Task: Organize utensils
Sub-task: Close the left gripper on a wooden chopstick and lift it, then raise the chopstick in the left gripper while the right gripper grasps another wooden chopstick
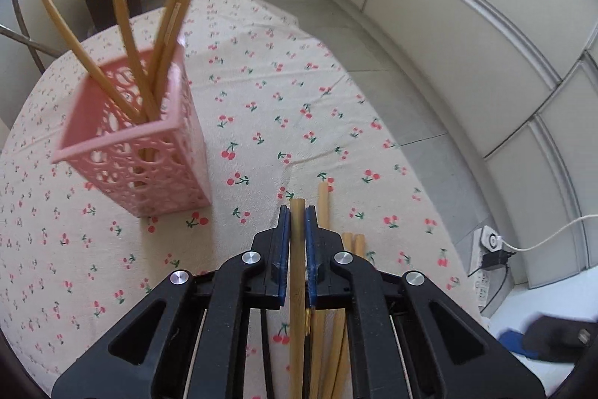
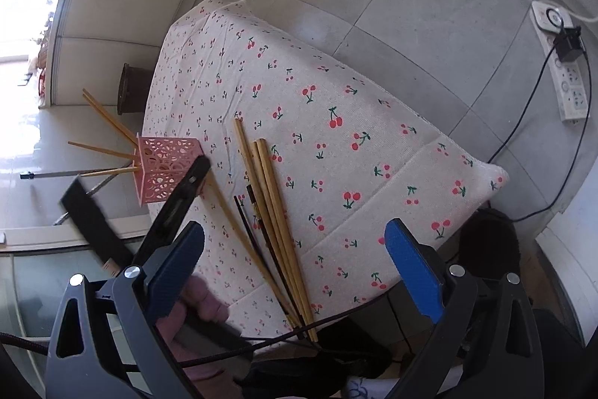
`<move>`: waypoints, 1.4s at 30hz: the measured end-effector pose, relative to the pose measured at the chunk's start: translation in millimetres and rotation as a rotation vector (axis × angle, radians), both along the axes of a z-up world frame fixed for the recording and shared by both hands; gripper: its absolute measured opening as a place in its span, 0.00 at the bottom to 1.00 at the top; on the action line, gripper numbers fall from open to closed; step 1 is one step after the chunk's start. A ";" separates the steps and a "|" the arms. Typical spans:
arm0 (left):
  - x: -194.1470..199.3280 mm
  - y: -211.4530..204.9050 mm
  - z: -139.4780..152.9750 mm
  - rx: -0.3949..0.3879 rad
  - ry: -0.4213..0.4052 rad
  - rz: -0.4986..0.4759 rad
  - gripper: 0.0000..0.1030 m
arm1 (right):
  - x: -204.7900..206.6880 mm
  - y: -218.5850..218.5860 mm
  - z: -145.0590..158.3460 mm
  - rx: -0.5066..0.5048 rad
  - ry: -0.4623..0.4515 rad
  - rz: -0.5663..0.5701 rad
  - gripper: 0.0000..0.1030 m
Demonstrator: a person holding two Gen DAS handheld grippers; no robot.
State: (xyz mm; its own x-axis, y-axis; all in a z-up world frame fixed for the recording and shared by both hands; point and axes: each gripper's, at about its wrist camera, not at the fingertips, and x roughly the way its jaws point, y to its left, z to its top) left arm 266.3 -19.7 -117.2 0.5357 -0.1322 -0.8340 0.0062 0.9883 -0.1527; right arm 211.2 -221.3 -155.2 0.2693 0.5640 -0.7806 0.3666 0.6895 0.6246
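Left gripper (image 1: 298, 212) clenched on one chopstick (image 1: 297, 272), presumably bound for the pink holder (image 1: 142, 152) at ten o'clock; right gripper (image 2: 295, 253) released, idle.

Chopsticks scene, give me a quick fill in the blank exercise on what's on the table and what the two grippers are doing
1. The left gripper is shut on a single wooden ____.
2. The holder with chopsticks standing in it is coloured ____.
3. The right gripper has its jaws ____ with nothing between them.
4. The tablecloth is printed with small red ____.

Missing words: chopstick; pink; open; cherries
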 end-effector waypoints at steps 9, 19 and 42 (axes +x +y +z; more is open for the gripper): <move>-73.5 40.2 74.2 -0.071 -0.176 -0.066 0.07 | 26.5 37.1 -6.3 -0.209 -0.050 0.074 0.90; -135.3 91.1 123.4 -0.173 -0.319 -0.052 0.06 | 47.3 79.7 -15.4 -0.394 -0.059 0.123 0.70; -166.2 130.2 165.1 -0.260 -0.456 0.000 0.06 | 59.8 109.8 -32.6 -0.517 -0.039 0.170 0.46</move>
